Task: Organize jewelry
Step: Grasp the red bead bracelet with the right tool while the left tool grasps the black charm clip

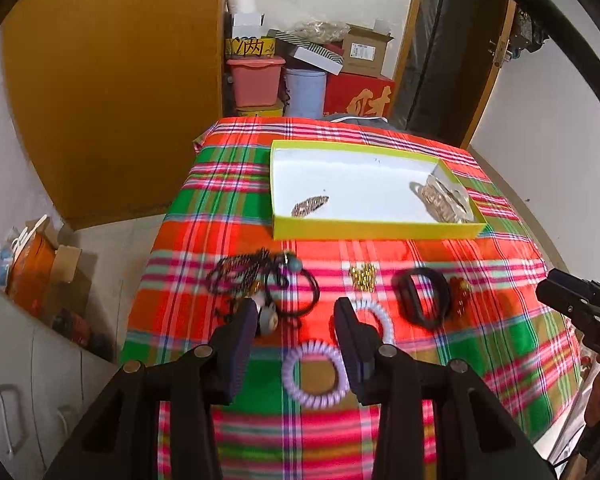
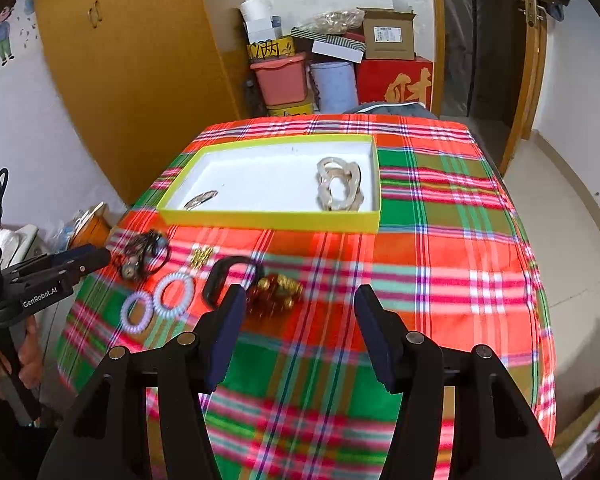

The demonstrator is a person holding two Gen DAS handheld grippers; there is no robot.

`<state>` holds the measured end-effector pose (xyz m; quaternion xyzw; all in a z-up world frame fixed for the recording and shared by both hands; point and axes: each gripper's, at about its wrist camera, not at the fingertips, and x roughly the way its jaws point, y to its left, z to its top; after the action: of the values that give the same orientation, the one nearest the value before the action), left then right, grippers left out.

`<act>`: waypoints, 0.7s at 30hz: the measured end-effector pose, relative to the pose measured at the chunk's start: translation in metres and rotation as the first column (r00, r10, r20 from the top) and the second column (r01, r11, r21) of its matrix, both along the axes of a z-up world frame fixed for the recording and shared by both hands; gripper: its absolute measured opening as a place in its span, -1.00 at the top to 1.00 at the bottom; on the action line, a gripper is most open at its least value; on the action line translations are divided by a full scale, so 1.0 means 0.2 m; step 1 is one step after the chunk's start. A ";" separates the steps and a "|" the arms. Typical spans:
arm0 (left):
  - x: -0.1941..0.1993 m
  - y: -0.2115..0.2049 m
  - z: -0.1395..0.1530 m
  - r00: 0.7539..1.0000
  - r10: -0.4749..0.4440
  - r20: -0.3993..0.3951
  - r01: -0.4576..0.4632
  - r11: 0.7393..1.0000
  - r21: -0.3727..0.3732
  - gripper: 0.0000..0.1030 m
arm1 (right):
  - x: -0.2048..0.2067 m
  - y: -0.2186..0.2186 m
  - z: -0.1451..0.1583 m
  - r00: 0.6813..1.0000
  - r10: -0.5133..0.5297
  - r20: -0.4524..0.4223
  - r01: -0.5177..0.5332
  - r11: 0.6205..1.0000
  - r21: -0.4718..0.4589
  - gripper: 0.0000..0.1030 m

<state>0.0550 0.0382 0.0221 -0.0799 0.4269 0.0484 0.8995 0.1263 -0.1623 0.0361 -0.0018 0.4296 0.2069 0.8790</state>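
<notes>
A yellow-rimmed white box lies on the plaid cloth and holds a sparkly hair clip and a clear chain bracelet. In front of it lie a black necklace tangle, gold beads, a black bangle, an amber bead bracelet, a white spiral tie and a purple spiral tie. My left gripper hangs open and empty above the ties. My right gripper is open and empty, just right of the amber bracelet.
The plaid-covered table has bare cloth on its right half. Behind it stand stacked boxes and tubs beside a wooden wardrobe. White drawers and clutter sit left of the table. A doorway lies at the back right.
</notes>
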 end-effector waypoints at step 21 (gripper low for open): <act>-0.12 0.14 -0.03 0.998 0.056 0.000 -0.056 0.997 -0.056 0.22 | -0.04 0.06 -0.07 0.998 0.025 -0.052 -0.026 1.000 -0.014 -0.11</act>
<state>0.0319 0.0654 0.0170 -0.1173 0.4251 0.0616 0.8954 0.1178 -0.1501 0.0216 -0.0085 0.4535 0.2149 0.8649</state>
